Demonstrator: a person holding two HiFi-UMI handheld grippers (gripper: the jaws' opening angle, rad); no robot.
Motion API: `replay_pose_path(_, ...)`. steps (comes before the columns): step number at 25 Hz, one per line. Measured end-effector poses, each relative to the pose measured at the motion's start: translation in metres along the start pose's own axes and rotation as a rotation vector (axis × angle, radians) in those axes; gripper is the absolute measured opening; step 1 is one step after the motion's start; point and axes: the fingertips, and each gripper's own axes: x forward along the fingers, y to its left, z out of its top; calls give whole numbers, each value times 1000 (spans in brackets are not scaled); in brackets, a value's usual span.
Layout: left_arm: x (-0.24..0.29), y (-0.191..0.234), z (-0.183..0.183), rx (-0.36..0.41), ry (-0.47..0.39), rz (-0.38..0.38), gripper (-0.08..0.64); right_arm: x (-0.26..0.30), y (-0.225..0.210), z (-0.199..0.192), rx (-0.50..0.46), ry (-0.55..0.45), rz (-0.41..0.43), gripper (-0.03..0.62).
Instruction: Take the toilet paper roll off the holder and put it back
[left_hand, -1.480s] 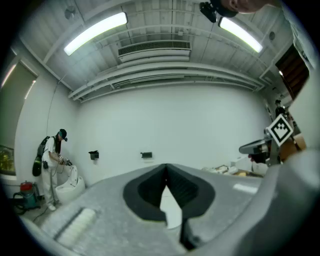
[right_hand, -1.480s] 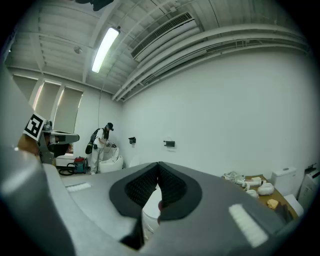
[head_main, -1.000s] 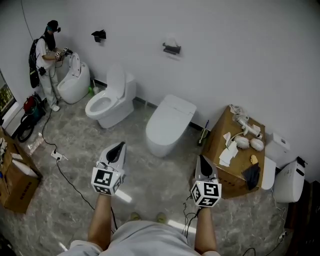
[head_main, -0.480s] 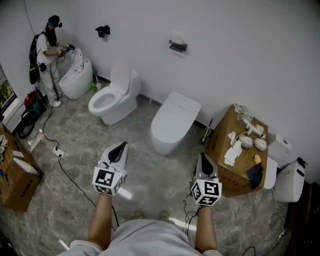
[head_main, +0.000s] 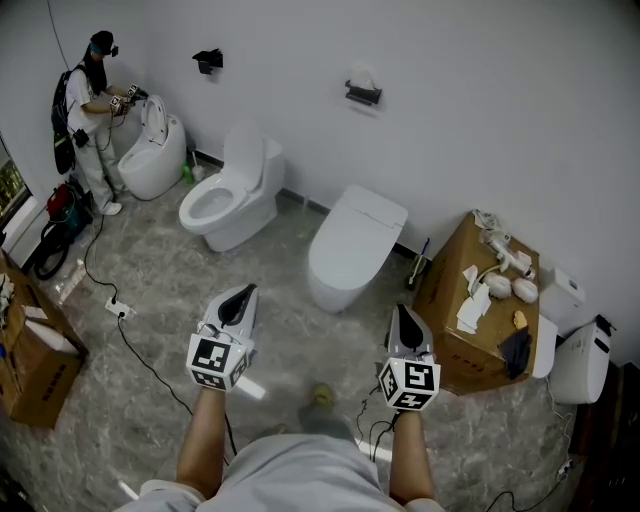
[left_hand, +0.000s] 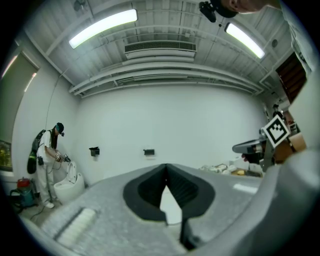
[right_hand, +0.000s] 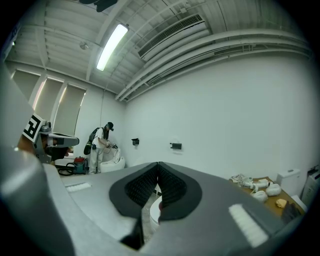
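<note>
A black wall holder (head_main: 363, 94) carries a white toilet paper roll (head_main: 362, 78) high on the far wall, above a closed white toilet (head_main: 355, 245). The holder looks small in the left gripper view (left_hand: 148, 152) and in the right gripper view (right_hand: 175, 146). My left gripper (head_main: 243, 292) and right gripper (head_main: 401, 312) are held out low in front of me, far from the holder. Both are shut with nothing between the jaws: the left gripper's (left_hand: 166, 167) tips meet, and so do the right gripper's (right_hand: 158, 165).
A second black holder (head_main: 208, 60) hangs further left, above an open-lidded toilet (head_main: 235, 190). A person (head_main: 85, 110) works at a third toilet (head_main: 152, 155) far left. A cardboard box (head_main: 450, 300) with white items stands at right. Cables (head_main: 140, 355) cross the marble floor.
The wall and toilets have shifted slightly down and right in the head view as I step forward; a shoe now shows between my arms. Both grippers stay shut and level.
</note>
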Motion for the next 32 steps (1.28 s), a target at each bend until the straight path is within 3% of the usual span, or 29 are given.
replay_pose_path(9, 41, 28, -15, 5, 13, 2, 0, 55, -4, -14, 11, 6, 12, 2)
replay_pose_path(15, 99, 57, -24, 18, 27, 7, 0, 123, -22, -17, 15, 3, 12, 2)
replay_pose_path(32, 353, 136, -36, 22, 67, 13, 0, 366, -138, -5, 1, 5, 12, 2)
